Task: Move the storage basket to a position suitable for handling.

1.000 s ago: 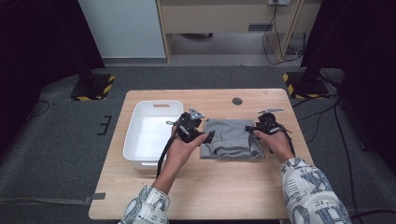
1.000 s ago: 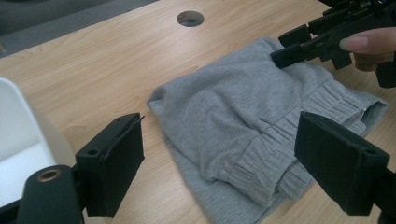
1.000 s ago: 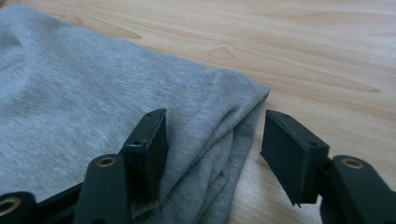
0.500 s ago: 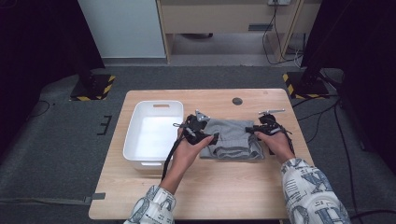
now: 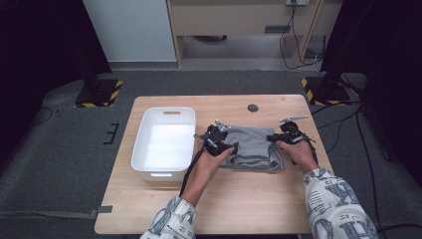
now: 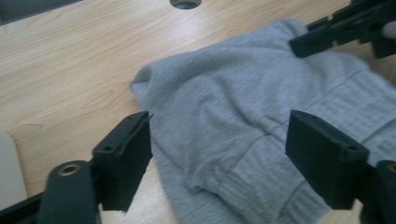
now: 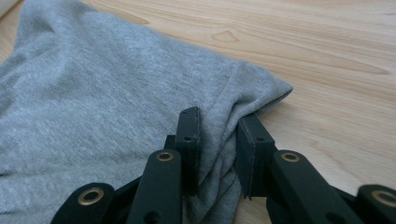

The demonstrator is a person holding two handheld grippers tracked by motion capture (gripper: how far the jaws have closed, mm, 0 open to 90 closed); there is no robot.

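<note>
- Pale wooden table [image 5: 234, 199] on grey carpet, dark curtains either side: a person in patterned sleeves works a folded grey knit garment [image 5: 253, 149] with two hand-held grippers.
- Garment lies flat at table centre-right, just beside an empty white plastic bin [image 5: 164, 144] on its left; long axis runs left-right, ribbed hem along the near edge.
- Right gripper [image 7: 218, 140] at the garment's right end: jaws have just been closing and now pinch a bunched fold of grey fabric near the corner, cloth squeezed between both pads.
- Left gripper [image 6: 219, 154] at the garment's left end, angled down over the hem corner: jaws have just been narrowing but stand wide apart w/ fabric between them, pads not yet pressing; it holds nothing.
- Key relation: each gripper sits at its own end, so the cloth spans between them. Left jaws straddle the near-left corner; cloth is directly ahead & below them.
- Judgement: left side needs only to sink a bit & close for a two-ended grip; the bin is nearest the left hand, so any lift would likely go leftward.
</note>
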